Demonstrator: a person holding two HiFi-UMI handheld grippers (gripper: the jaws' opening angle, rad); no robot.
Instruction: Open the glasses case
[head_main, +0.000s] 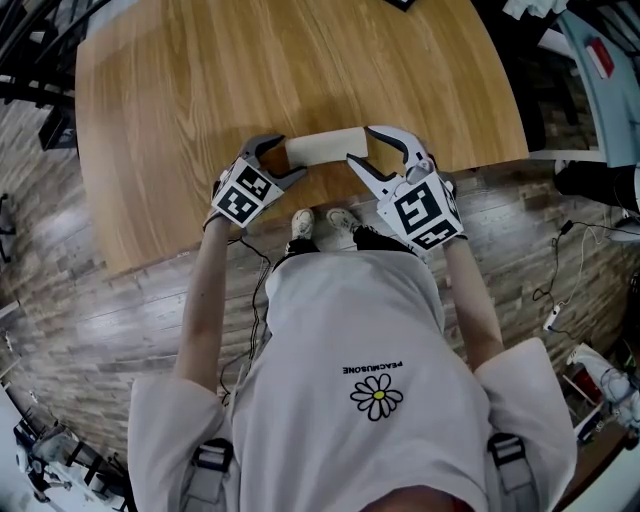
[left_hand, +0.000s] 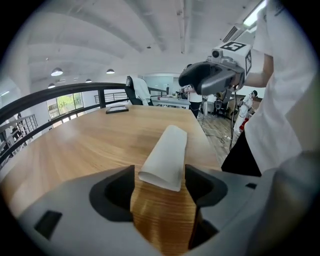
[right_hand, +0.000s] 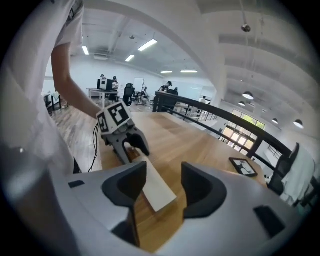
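The white oblong glasses case (head_main: 325, 147) lies along the near edge of the light wooden surface (head_main: 250, 70), its left end gripped by the left gripper (head_main: 290, 155), its right end untouched between the wide-set right gripper (head_main: 360, 143) jaws.

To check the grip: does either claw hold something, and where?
The left claw seems to pinch the glasses case at one end; the right claw straddles the other end, open.

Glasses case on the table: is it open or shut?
Shut. The glasses case lies flat as one closed white wedge, with no lid raised and nothing inside showing.
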